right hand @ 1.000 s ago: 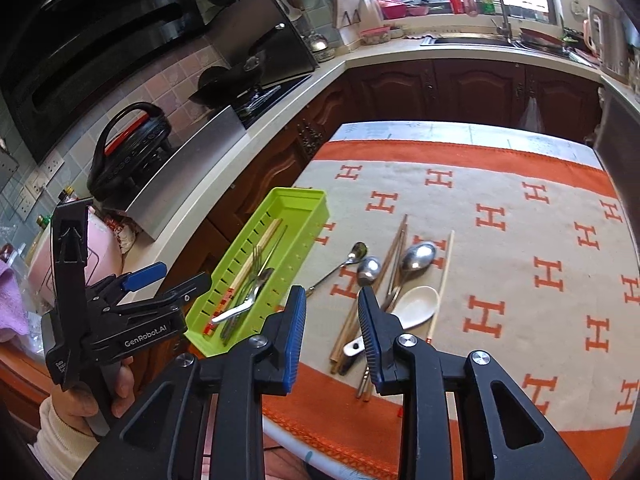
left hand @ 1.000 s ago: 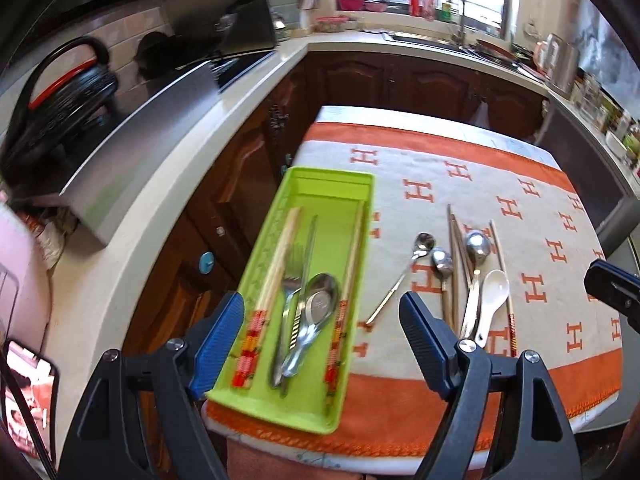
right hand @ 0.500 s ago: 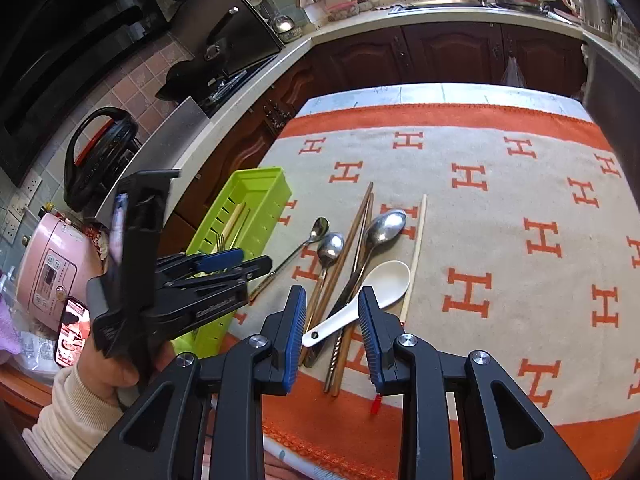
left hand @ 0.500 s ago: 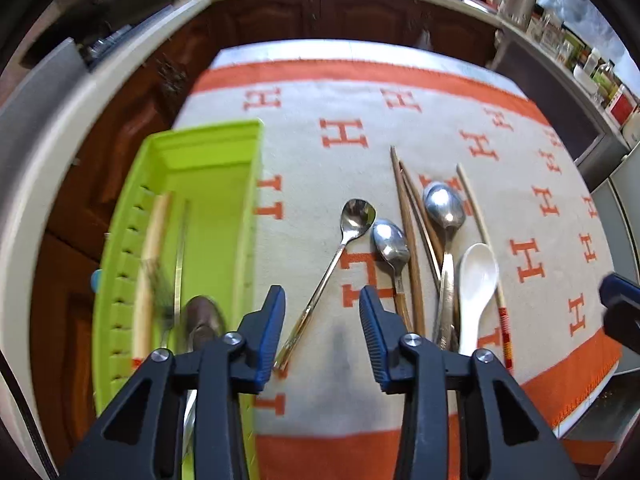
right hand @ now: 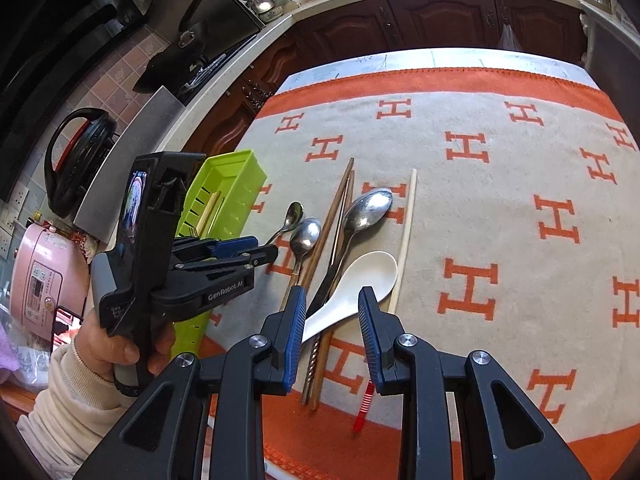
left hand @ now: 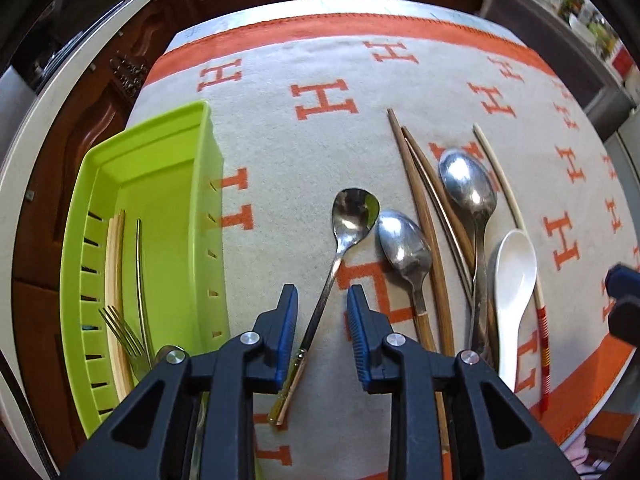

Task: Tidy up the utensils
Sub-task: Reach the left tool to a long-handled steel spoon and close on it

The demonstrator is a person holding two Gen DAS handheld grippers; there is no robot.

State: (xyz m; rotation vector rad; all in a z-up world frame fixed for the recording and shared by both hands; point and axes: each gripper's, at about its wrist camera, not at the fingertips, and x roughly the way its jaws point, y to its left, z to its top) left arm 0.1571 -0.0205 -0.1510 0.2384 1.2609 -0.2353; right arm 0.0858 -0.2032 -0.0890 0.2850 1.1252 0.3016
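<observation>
Closing: left tool (left hand: 322,330) around thin spoon (left hand: 338,258) handle, lower centre, pads not touching.
Right tool (right hand: 330,338): open, white spoon (right hand: 354,284) handle between.

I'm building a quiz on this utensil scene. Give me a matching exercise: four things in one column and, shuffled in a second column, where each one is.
Things:
1. steel fork
2. white ceramic spoon
3. slim gold-tipped steel spoon
4. red-striped pale chopstick

Places:
A. handle between the left tool's closing pads
B. inside the lime-green plastic tray
C. outermost on the cloth, beyond the white spoon
D. handle in front of the right tool

Pairs: 1-B, 2-D, 3-A, 4-C
</observation>
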